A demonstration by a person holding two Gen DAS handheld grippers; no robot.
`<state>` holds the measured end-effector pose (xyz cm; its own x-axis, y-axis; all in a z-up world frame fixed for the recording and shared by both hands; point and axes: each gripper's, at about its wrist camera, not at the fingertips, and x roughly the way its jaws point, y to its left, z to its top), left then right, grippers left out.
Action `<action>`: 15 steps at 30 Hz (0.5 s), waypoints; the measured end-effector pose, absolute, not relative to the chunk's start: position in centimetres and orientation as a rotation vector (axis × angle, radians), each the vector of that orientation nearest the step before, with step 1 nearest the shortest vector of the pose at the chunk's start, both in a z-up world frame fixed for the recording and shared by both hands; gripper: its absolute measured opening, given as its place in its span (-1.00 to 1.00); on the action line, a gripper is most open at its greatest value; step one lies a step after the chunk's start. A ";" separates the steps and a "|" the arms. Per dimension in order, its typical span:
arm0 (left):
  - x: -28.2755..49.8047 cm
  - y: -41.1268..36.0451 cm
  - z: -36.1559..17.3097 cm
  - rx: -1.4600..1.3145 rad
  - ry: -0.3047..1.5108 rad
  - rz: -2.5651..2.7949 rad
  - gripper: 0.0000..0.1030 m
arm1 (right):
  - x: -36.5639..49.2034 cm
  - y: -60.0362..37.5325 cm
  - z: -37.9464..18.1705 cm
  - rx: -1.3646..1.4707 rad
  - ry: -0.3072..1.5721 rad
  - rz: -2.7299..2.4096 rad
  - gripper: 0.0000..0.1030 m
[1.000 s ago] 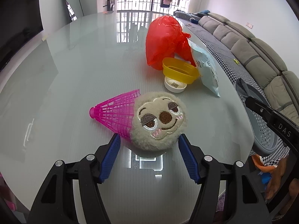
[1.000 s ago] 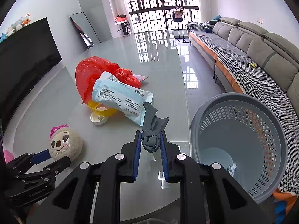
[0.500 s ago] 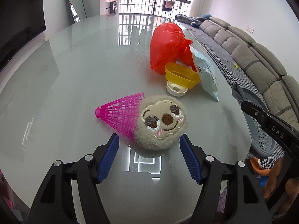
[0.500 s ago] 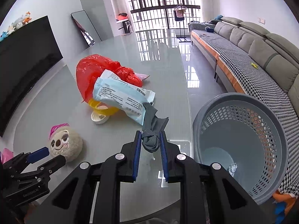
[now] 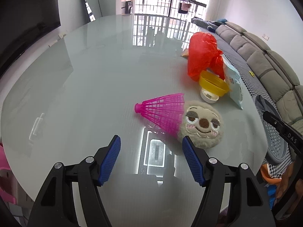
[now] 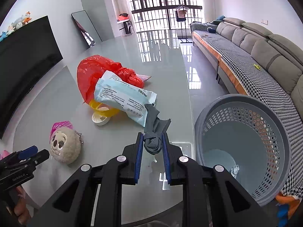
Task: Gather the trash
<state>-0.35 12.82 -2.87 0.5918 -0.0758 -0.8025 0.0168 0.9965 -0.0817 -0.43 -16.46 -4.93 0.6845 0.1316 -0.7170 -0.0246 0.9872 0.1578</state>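
My right gripper (image 6: 151,135) is shut on a bunched grey sock (image 6: 152,144), held above the glass table (image 6: 161,66) near its right edge. Beside it on the floor stands a grey perforated basket (image 6: 244,99) with a crumpled scrap (image 6: 234,169) at the bottom. My left gripper (image 5: 150,140) is open with only bare table between its fingers. A beige plush face (image 5: 202,126) with a pink shuttlecock (image 5: 162,111) lies just past the left gripper's right finger (image 5: 189,151). Farther back lie a red plastic bag (image 5: 202,54), a yellow bowl (image 5: 213,84), a white lid (image 5: 208,97) and a light blue packet (image 6: 123,96).
A grey sofa (image 6: 265,43) runs along the right wall beyond the basket. A dark TV screen (image 6: 24,60) and a leaning mirror (image 6: 85,26) stand to the left. The table's far left half (image 5: 85,75) carries nothing.
My left gripper has shifted left and drawn back, so the plush is no longer between its fingers but beside the right one. The right gripper and sock stay still.
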 end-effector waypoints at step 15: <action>3.7 15.2 -4.6 -0.064 0.968 0.021 0.28 | 0.2 -16.4 -5.7 0.141 0.830 0.082 -0.62</action>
<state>3.68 15.23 -4.60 0.5669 -0.0105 -0.8238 -0.0465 0.9979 -0.0447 0.21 -16.44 -5.70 0.6722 0.1278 -0.7293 -0.0175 0.9874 0.1570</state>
